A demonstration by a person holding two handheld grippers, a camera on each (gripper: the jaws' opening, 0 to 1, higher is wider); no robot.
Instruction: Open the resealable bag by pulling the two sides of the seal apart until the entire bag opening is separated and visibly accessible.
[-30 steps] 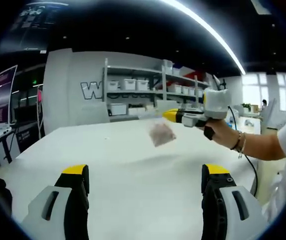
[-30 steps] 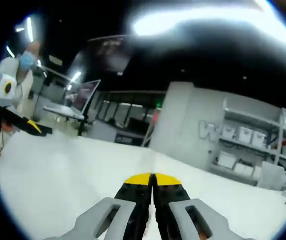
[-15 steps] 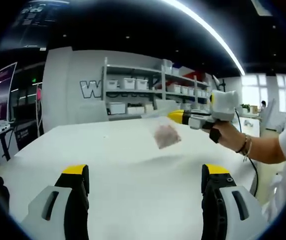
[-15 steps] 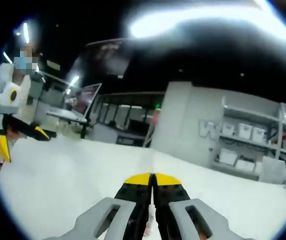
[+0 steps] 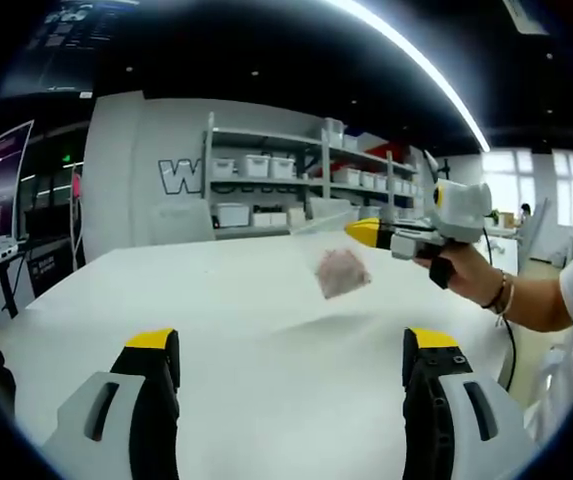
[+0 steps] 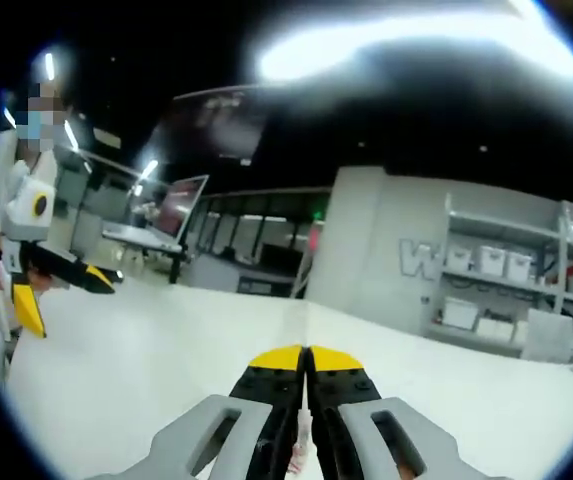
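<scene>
- We are working over a broad white worktop (image 5: 266,330) that is carrying nothing under the bag, so the bag is being handled in the air rather than pressed flat.
- Behind it, shelving with white bins (image 5: 296,180) is standing against a grey wall, well apart from our work.
- We are holding the left claw (image 5: 291,375) low over the worktop with its jaws spread wide and nothing between them; we judge it is waiting to take the free side of the seal.
- We are keeping the right claw (image 5: 358,232) raised to the right of the left gripper view, and in the right gripper view the right claw's jaws are pressed together with something pinkish just showing below the tips.
- The resealable bag (image 5: 341,270) is hanging from that claw, clear of the worktop, with a pinkish lump weighing down its lower part; held by its top edge this way, it is drooping so that the seal is presented to the other claw.
- The seal itself is too small and blurred to read; we judge the pulling apart is not yet begun.
</scene>
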